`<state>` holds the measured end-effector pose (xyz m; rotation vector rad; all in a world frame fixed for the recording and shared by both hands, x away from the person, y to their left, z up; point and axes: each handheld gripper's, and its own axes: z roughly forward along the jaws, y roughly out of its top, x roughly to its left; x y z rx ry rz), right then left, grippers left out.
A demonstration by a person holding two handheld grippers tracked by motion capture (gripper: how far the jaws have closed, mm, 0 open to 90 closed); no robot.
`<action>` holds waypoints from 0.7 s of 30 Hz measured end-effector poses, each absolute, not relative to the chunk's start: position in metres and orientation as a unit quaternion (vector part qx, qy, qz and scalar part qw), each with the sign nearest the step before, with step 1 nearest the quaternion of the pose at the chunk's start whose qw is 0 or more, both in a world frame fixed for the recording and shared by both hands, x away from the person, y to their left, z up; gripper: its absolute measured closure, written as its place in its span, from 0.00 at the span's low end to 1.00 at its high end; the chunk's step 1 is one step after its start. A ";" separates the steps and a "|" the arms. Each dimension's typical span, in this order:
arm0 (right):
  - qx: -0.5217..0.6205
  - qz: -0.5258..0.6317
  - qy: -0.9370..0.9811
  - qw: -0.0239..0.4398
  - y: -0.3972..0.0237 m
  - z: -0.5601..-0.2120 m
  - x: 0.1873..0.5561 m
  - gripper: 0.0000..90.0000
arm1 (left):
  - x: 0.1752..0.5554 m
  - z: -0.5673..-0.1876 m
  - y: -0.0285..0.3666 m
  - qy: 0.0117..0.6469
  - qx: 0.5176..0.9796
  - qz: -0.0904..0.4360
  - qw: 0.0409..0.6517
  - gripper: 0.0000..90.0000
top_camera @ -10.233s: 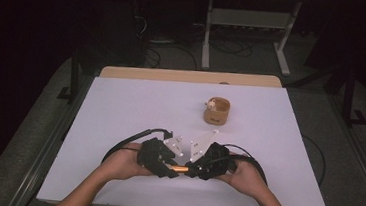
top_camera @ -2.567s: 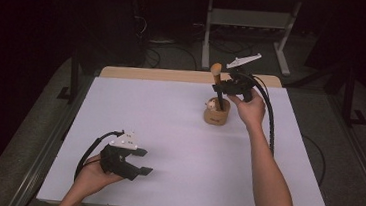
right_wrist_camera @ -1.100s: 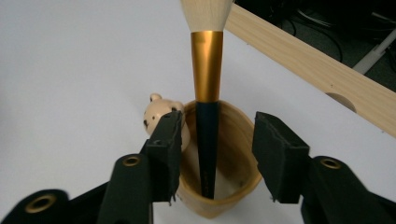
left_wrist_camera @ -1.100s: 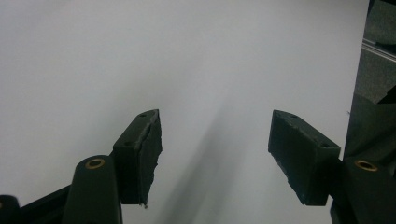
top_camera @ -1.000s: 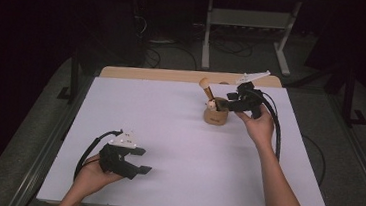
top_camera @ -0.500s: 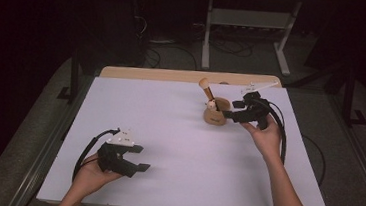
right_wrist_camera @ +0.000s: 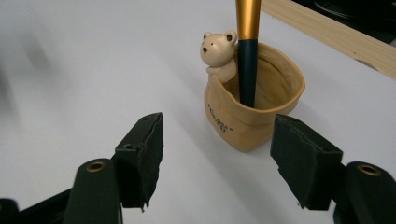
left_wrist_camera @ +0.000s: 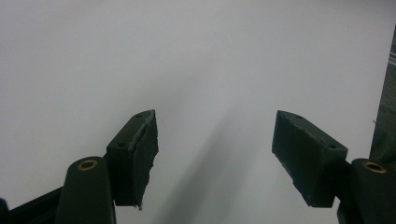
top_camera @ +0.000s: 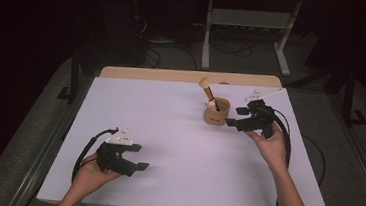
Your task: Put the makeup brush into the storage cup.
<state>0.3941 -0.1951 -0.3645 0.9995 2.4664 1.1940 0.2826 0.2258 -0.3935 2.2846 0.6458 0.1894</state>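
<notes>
A tan sack-shaped cup [top_camera: 216, 113] with a small bear figure [right_wrist_camera: 217, 50] on its rim stands at the far right of the white table [top_camera: 178, 137]. A makeup brush [top_camera: 207, 91] with a gold and dark handle [right_wrist_camera: 247, 51] stands in it, leaning left. My right gripper [top_camera: 235, 117] sits just right of the cup, apart from it. Its jaws have just been opening and nothing is between them; in the right gripper view [right_wrist_camera: 217, 149] the cup lies just ahead. My left gripper [top_camera: 137, 158] rests near the front left, open over bare table [left_wrist_camera: 215, 144], its jaws having opened slightly.
A wooden strip [top_camera: 188, 77] runs along the table's far edge. Beyond it on the dark floor are a metal stand [top_camera: 248, 23] and loose cables [top_camera: 160, 51]. Each gripper trails a black cable across the table.
The right gripper has drawn back from the cup, down and to the right, with its jaws wider. The brush stays in the cup. The left hand has kept still.
</notes>
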 end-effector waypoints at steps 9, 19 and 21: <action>0.330 0.409 0.842 0.116 -0.198 -0.362 0.378 0.35 | 0.282 -0.393 0.228 0.262 0.887 0.074 0.374 0.34; 0.328 0.413 0.842 0.115 -0.202 -0.367 0.367 0.34 | 0.283 -0.394 0.230 0.269 0.884 0.075 0.374 0.33; 0.333 0.410 0.842 0.110 -0.203 -0.369 0.364 0.34 | 0.283 -0.394 0.230 0.269 0.884 0.076 0.375 0.33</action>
